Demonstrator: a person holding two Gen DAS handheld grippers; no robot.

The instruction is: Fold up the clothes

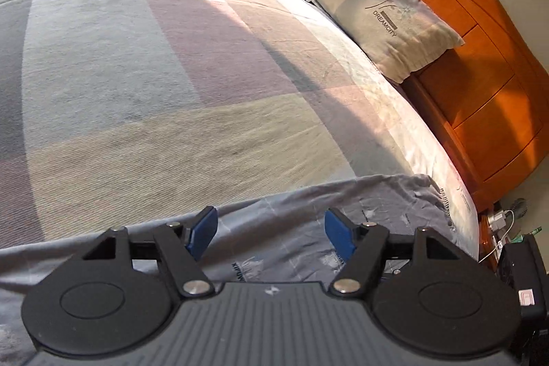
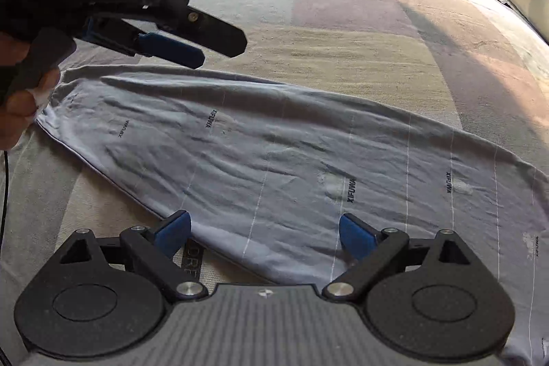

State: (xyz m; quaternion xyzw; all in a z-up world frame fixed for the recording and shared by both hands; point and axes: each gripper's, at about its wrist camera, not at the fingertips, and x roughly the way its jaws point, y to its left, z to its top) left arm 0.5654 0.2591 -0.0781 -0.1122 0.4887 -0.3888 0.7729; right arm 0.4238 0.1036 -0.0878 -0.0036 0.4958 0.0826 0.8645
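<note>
Right wrist view: right hand-held gripper is spread wide, blue pads well apart, nothing between them. It hovers low over the near edge of the grey garment; its left pad sits just off the garment's edge over the bedspread, its right pad over the cloth. Garment is a long grey piece with thin white lines and small "XIFUWA" prints, lying flat but wrinkled on the bed, running from the far left of this gripper out past its right. Up left of it, the left hand-held gripper comes in from the side, held by a hand touching the garment's narrow left end. From this angle its pads overlap, so its opening can't be read here.

Left wrist view: left hand-held gripper is also wide open and empty, pads apart above the grey garment, which fills the strip directly under and ahead of it. Beyond that, the patchwork bedspread with "DREAMCITY" print. Far ahead and right, two pillows against an orange wooden headboard. Right of the gripper, past the bed edge, a cluttered nightstand with a white cable.
</note>
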